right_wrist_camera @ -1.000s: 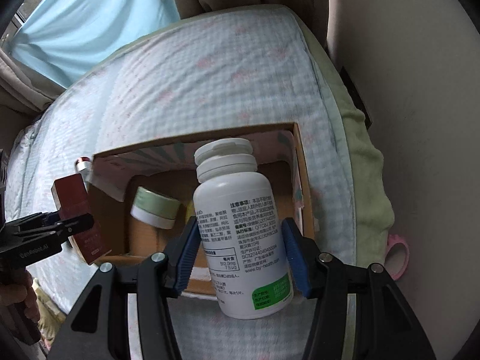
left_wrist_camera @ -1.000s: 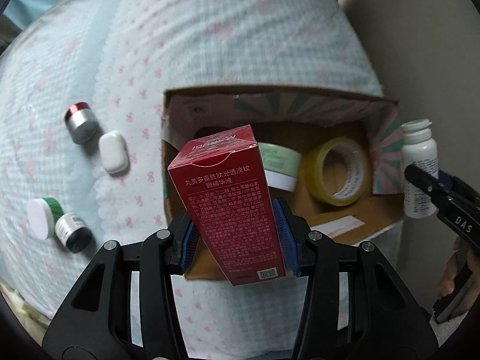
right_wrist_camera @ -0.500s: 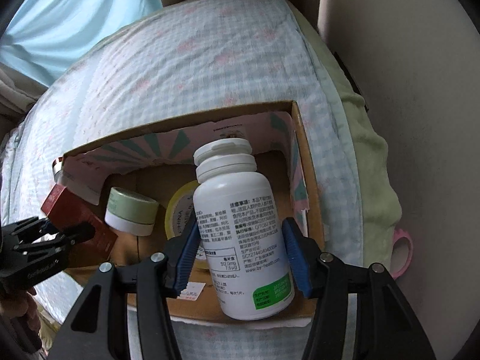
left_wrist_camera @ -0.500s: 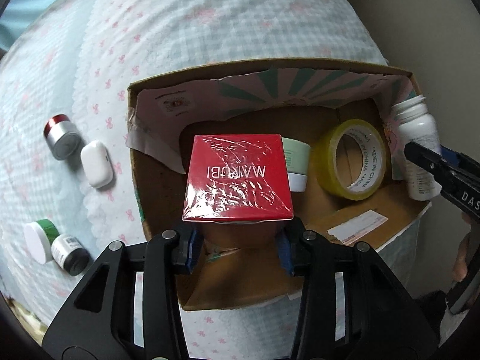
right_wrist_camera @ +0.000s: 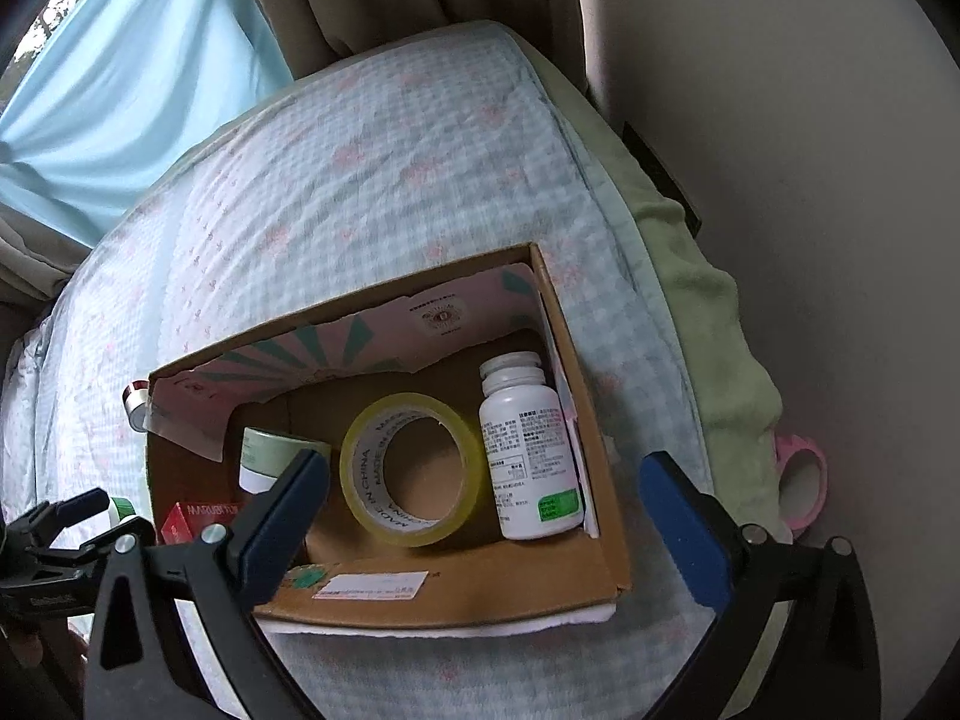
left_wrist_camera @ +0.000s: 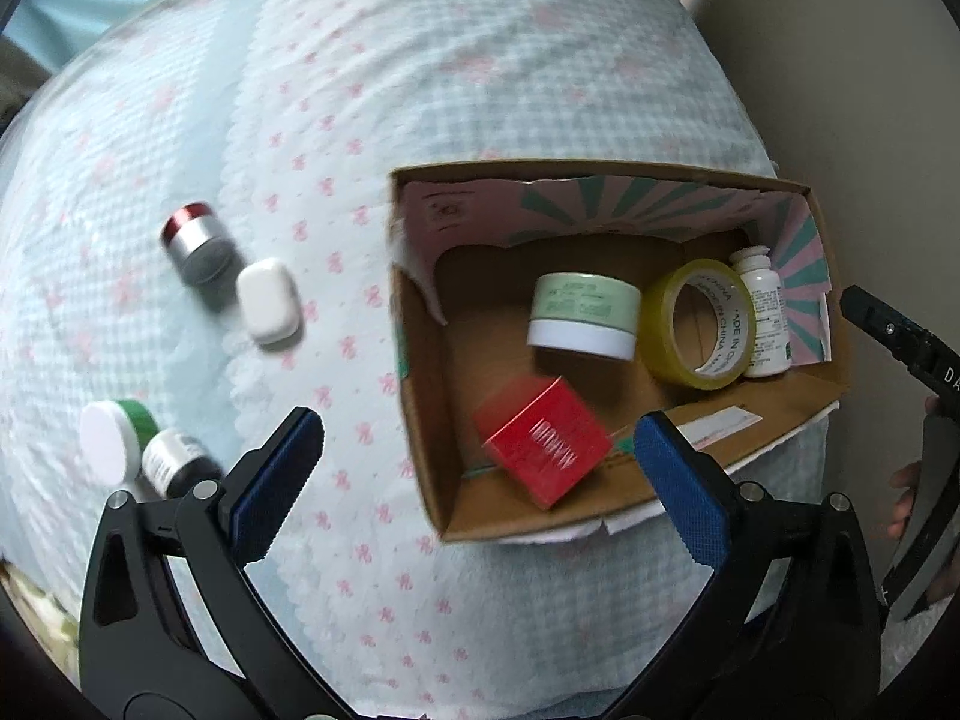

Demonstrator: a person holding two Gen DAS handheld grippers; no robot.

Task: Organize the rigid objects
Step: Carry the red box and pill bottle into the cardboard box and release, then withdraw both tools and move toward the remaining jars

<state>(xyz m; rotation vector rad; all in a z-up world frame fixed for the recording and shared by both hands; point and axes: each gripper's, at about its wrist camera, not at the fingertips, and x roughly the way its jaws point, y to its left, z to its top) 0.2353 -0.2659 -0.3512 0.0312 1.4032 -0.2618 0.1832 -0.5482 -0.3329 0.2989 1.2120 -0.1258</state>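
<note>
An open cardboard box point(left_wrist_camera: 420, 396) point(right_wrist_camera: 606, 480) lies on the bed. Inside it are a red carton point(left_wrist_camera: 543, 447) point(right_wrist_camera: 201, 519), a green-and-white jar point(left_wrist_camera: 583, 315) point(right_wrist_camera: 270, 456), a yellow tape roll point(left_wrist_camera: 699, 324) point(right_wrist_camera: 414, 468) and a white pill bottle point(left_wrist_camera: 762, 312) point(right_wrist_camera: 528, 450). My left gripper point(left_wrist_camera: 477, 474) is open and empty above the box's near left corner. My right gripper point(right_wrist_camera: 486, 516) is open and empty above the box's near edge. On the bedspread left of the box lie a silver jar with a red lid point(left_wrist_camera: 195, 243), a white case point(left_wrist_camera: 268, 299), a green-and-white jar point(left_wrist_camera: 114, 441) and a small dark jar point(left_wrist_camera: 177, 462).
The bed has a pale blue sheet with pink bows point(left_wrist_camera: 372, 90). A wall point(right_wrist_camera: 810, 180) runs along the right side, with a green towel point(right_wrist_camera: 714, 324) and a pink tape roll point(right_wrist_camera: 801, 480) at the bed's edge. Blue curtains point(right_wrist_camera: 120, 72) hang at the back.
Both grippers opened and pulled back. The red carton dropped from the left gripper into the box. The white bottle left the right gripper and lies in the box's right end.
</note>
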